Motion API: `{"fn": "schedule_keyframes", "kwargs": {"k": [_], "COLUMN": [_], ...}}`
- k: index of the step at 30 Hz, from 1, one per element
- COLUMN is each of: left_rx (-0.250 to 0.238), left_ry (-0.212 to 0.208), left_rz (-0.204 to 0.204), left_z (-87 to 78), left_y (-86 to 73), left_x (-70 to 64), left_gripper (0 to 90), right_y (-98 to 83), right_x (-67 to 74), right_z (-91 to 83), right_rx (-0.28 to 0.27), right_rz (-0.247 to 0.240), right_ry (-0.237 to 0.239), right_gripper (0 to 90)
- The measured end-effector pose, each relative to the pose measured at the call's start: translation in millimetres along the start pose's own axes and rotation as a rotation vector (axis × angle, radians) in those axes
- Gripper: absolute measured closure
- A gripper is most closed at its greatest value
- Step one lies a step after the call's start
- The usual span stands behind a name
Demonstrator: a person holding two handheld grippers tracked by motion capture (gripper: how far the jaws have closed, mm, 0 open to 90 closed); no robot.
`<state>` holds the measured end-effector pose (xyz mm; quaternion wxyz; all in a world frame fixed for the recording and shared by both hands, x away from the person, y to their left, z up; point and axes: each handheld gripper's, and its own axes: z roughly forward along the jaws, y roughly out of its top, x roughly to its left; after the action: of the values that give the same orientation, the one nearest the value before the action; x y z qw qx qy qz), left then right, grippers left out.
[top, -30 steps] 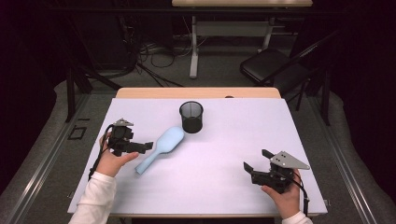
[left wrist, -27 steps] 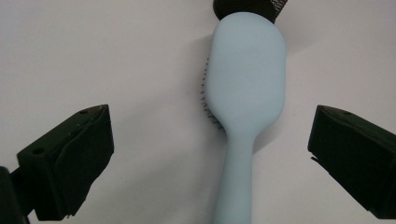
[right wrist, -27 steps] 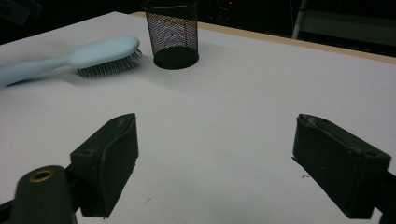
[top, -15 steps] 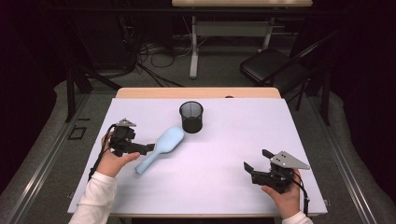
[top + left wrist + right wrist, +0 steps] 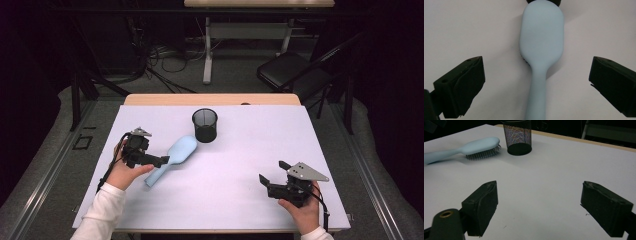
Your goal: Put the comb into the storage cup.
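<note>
Your left gripper [image 5: 534, 82] has its jaws spread wide, one on either side of the hairbrush [image 5: 540, 47] handle, with neither pad touching it; nothing is gripped yet. The hairbrush lies bristles down on the white table [image 5: 240, 200], its pale blue back facing up, its handle toward your left gripper and its head pointing at the mesh cup [image 5: 205, 125], which stands upright just beyond the head, very close to it. Your right gripper [image 5: 267, 181] rests well away from the hairbrush, near the front right part of the table, its jaws likewise apart and holding nothing. Judged from this layout, the work is at its start: the approach to the handle is made, while closing on it, lifting it and, most likely, placing the hairbrush in the mesh cup all remain.
</note>
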<state>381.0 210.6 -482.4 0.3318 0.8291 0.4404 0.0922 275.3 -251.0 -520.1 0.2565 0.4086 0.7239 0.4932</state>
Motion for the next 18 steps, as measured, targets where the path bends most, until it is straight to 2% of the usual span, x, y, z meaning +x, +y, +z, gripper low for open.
{"fn": "schedule_keyframes", "kwargs": {"k": [5,18], "left_rx": [0.038,0.083], "left_ry": [-0.010,-0.040], "left_rz": [0.003,-0.009], "left_z": [-0.6,0.6], "left_y": [3.8,10.0], "left_x": [-1.0,-0.1], "left_gripper": [0.5,0.5], "right_y": [-0.3,-0.5], "right_x": [-0.7,-0.3], "right_z": [-0.2,0.7], "right_rx": [0.003,-0.002], "right_rz": [0.005,0.007], "right_ry": [0.001,0.004], "right_gripper": [13.8,13.8]}}
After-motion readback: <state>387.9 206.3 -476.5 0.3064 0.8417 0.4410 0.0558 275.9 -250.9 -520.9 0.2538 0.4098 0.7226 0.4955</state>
